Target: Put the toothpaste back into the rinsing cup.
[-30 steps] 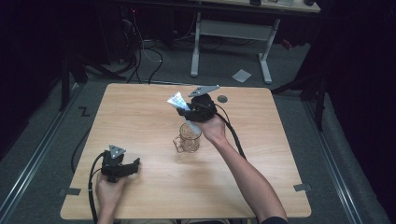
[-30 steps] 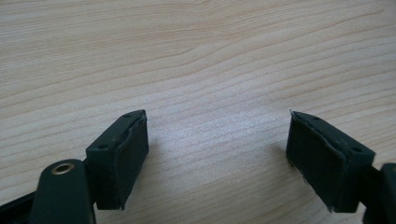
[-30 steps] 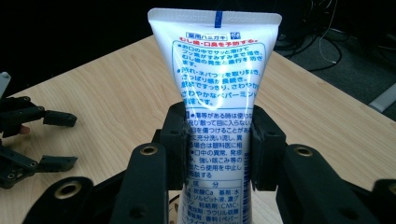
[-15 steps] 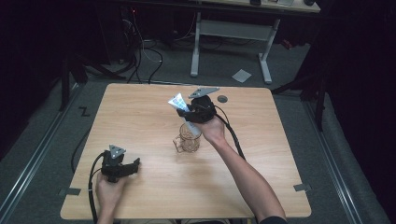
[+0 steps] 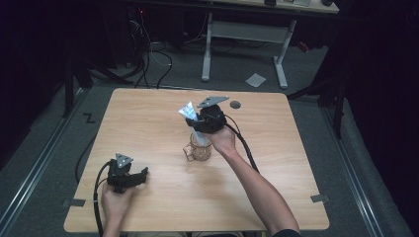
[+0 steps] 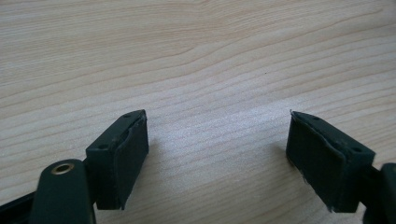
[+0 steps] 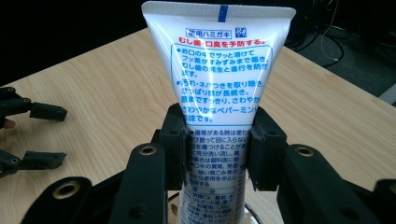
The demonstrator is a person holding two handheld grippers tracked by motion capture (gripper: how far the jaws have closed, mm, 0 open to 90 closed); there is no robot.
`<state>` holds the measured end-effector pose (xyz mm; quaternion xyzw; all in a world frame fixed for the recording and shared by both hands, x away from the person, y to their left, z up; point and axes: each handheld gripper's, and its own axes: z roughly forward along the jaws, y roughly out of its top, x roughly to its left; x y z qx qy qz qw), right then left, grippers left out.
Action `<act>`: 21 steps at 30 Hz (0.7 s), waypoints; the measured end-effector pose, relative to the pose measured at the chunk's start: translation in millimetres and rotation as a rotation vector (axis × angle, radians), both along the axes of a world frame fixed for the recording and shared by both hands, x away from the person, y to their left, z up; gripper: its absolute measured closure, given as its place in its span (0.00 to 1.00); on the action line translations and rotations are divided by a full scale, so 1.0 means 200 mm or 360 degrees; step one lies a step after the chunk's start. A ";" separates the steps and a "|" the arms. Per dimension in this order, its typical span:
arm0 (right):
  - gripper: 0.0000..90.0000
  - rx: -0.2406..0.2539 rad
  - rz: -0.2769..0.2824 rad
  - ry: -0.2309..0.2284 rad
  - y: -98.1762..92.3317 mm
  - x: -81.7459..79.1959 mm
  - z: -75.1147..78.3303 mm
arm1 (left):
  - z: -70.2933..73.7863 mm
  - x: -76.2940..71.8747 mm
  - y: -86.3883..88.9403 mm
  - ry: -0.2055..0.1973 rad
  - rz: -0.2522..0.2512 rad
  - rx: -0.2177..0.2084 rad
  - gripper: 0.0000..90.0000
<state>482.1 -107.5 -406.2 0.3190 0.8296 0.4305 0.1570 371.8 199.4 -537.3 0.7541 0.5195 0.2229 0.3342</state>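
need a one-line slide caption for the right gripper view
Right gripper clamps a white toothpaste tube upright over a glass cup's rim, with the open left gripper beyond on the table.

Left gripper (image 5: 144, 172) rests low, jaws spread; right gripper (image 7: 217, 142) raised, jaws clamped.

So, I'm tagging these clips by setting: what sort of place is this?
Probably a lab or recording workspace, not a home. A bare wooden table stands on grey carpet in a dark room, loose cables trail over the floor behind it, and a white-legged desk frame stands beyond.
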 end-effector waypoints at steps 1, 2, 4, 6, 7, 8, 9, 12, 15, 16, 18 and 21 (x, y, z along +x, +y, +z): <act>0.71 0.0002 -0.0001 0.0003 0.00 0.00 0.00 | 0.00 0.00 0.00 0.0000 0.0000 0.0000 0.24; 0.71 0.0001 -0.0002 0.0008 0.00 -0.01 0.00 | 0.00 0.00 0.00 0.0000 0.0000 0.0000 0.24; 0.71 -0.0007 0.0005 0.0008 -0.01 -0.01 -0.01 | 0.00 0.00 0.00 0.0000 0.0000 -0.0001 0.24; 0.71 -0.0013 0.0002 0.0015 -0.01 -0.01 -0.02 | 0.00 0.00 0.00 0.0000 0.0000 0.0000 0.24; 0.71 -0.0016 0.0003 0.0012 -0.01 -0.01 -0.02 | 0.00 0.00 0.00 0.0000 0.0000 0.0000 0.24; 0.71 -0.0020 0.0009 0.0009 -0.01 -0.02 -0.02 | 0.00 0.00 0.00 0.0000 0.0000 0.0000 0.24; 0.71 -0.0018 0.0012 0.0010 -0.01 -0.02 -0.02 | 0.00 0.00 0.00 0.0000 0.0000 0.0000 0.24; 0.71 -0.0031 0.0014 0.0011 -0.01 -0.03 -0.03 | 0.00 0.00 0.00 0.0000 0.0000 0.0000 0.24; 0.71 -0.0047 0.0019 0.0004 -0.02 -0.04 -0.04 | 0.00 0.00 0.00 0.0000 0.0001 0.0000 0.24; 0.71 -0.0050 0.0018 0.0003 -0.02 -0.04 -0.04 | 0.00 0.00 0.00 -0.0001 0.0000 0.0001 0.24; 0.71 -0.0047 0.0020 0.0002 -0.02 -0.05 -0.04 | 0.00 0.00 0.00 0.0000 0.0001 -0.0001 0.24; 0.71 -0.0057 0.0008 0.0009 -0.03 -0.06 -0.04 | 0.00 0.00 0.00 0.0000 0.0001 -0.0001 0.24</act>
